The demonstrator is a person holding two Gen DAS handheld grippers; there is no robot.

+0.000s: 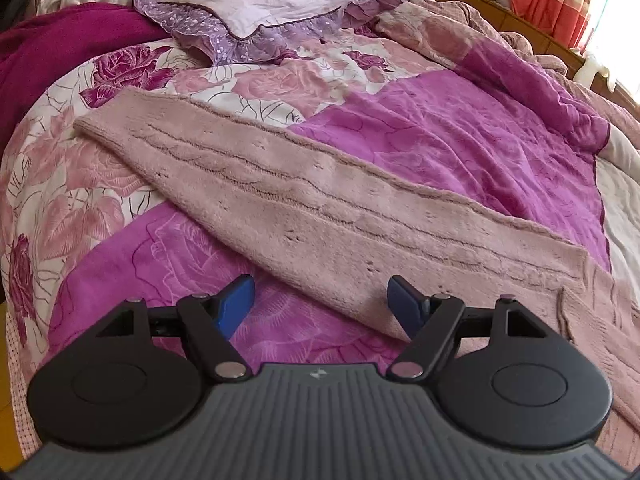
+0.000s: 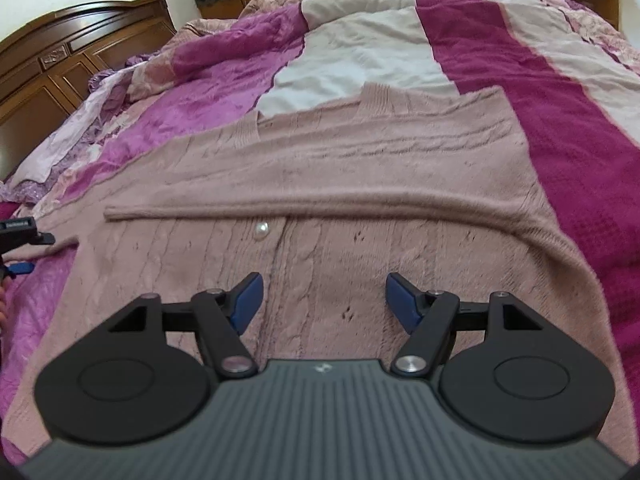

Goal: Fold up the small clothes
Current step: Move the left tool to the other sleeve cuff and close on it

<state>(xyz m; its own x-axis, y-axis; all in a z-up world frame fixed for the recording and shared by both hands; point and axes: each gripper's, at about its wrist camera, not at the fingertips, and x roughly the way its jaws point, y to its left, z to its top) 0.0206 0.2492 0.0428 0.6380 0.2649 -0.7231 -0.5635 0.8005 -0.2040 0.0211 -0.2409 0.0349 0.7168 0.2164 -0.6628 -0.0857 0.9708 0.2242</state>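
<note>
The right gripper (image 2: 323,300) hangs over the front of a dusty-pink cable-knit cardigan (image 2: 320,184) with its jaws spread wide and nothing between them. The left gripper (image 1: 321,303) is likewise wide open and empty, poised at the near edge of one sleeve (image 1: 304,196). The cardigan lies flat on the bed (image 2: 568,128), its button placket facing up with a pearl button (image 2: 261,230) showing. The other sleeve (image 2: 304,206) lies folded straight across the chest. Beyond the outstretched sleeve spreads a floral quilt (image 1: 432,128), then a lilac ruffled pillow (image 1: 256,8). A dark wooden headboard (image 2: 68,52) stands farthest back.
</note>
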